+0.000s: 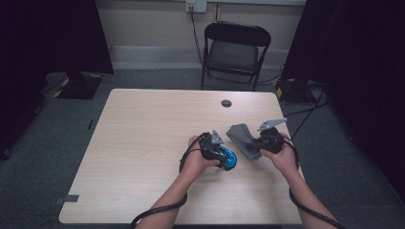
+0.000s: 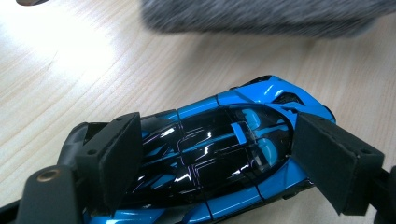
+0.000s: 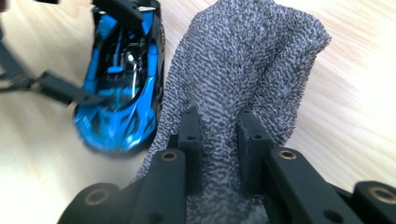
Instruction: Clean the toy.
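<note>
A shiny blue and black toy car (image 2: pixel 261 91) lies on the light wooden table (image 1: pixel 143 143), right of its middle. My left gripper (image 2: pixel 219 161) is shut on it, one black pad against each side of the body. In the high view that gripper (image 1: pixel 223 155) sits over the car (image 1: pixel 230 160). Just right of the car, my right gripper (image 3: pixel 219 140) is shut on a grey knitted cloth (image 3: pixel 247 60), whose fabric bunches between the pads and spreads out ahead. From above, the cloth (image 1: pixel 241 138) hangs off the right gripper (image 1: pixel 257 145), lifted a little, its edge close to the car (image 3: pixel 121 93).
A round cable hole (image 1: pixel 226 103) sits near the table's far edge. Beyond the table stands a black folding chair (image 1: pixel 236 47), with cables on the floor around it. Dark curtains flank both sides. A piece of tape (image 1: pixel 70 198) marks the near left corner.
</note>
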A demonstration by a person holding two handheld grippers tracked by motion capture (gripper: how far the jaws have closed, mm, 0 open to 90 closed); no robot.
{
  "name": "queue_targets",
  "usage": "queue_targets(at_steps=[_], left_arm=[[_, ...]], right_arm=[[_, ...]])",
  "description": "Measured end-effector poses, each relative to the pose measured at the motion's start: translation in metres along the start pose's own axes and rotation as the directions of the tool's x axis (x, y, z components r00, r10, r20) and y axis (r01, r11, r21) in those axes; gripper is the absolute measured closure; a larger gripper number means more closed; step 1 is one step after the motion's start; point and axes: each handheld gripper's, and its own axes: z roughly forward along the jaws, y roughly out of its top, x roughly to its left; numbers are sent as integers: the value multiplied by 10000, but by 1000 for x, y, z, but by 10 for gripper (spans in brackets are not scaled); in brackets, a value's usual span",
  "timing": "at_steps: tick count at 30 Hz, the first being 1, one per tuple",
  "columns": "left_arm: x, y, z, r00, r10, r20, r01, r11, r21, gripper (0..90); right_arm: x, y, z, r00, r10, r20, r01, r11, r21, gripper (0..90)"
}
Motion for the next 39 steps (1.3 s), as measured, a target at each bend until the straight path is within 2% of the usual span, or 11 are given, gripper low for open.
queue_targets(at_steps=[2, 4, 8, 12, 16, 17, 19, 20, 21, 30, 39], left_arm=[[0, 0, 0, 10000, -4, -3, 4, 10000, -14, 163], [0, 0, 0, 10000, -3, -2, 3, 10000, -16, 163], [0, 0, 0, 10000, 15, -7, -15, 10000, 11, 163], [0, 0, 0, 10000, 0, 5, 0, 10000, -11, 163], [0, 0, 0, 10000, 5, 11, -5, 10000, -15, 163], [0, 0, 0, 10000, 5, 11, -5, 10000, -15, 163], [0, -1, 0, 10000, -1, 23, 2, 10000, -37, 163], [0, -1, 0, 10000, -1, 23, 2, 10000, -37, 163], [0, -1, 0, 10000, -1, 27, 1, 10000, -42, 163], [0, -1, 0, 10000, 11, 6, -11, 10000, -45, 163], [0, -1, 0, 10000, 24, -3, -24, 10000, -70, 163]], right_arm=[[-2, 8, 14, 9998, 206, -74, -205, 9998, 39, 749], [-2, 10, 17, 9997, 238, -38, -238, 9997, 46, 749], [1, 23, 38, 10000, 61, -69, -60, 9997, 225, 748], [5, 31, 47, 9998, -167, -100, 169, 9996, 225, 744], [15, 43, 64, 9965, -836, -34, 836, 9954, 467, 730], [15, 43, 64, 9965, -836, -34, 836, 9954, 467, 730], [23, 47, 75, 9890, -1468, 183, 1449, 9863, 786, 727], [23, 47, 75, 9890, -1468, 183, 1449, 9863, 786, 727], [26, 46, 82, 9847, -1728, 235, 1695, 9799, 1051, 729], [22, 37, 83, 9906, -1369, -2, 1367, 9888, 604, 744], [17, 28, 76, 9899, -1388, -303, 1401, 9890, 471, 745]])
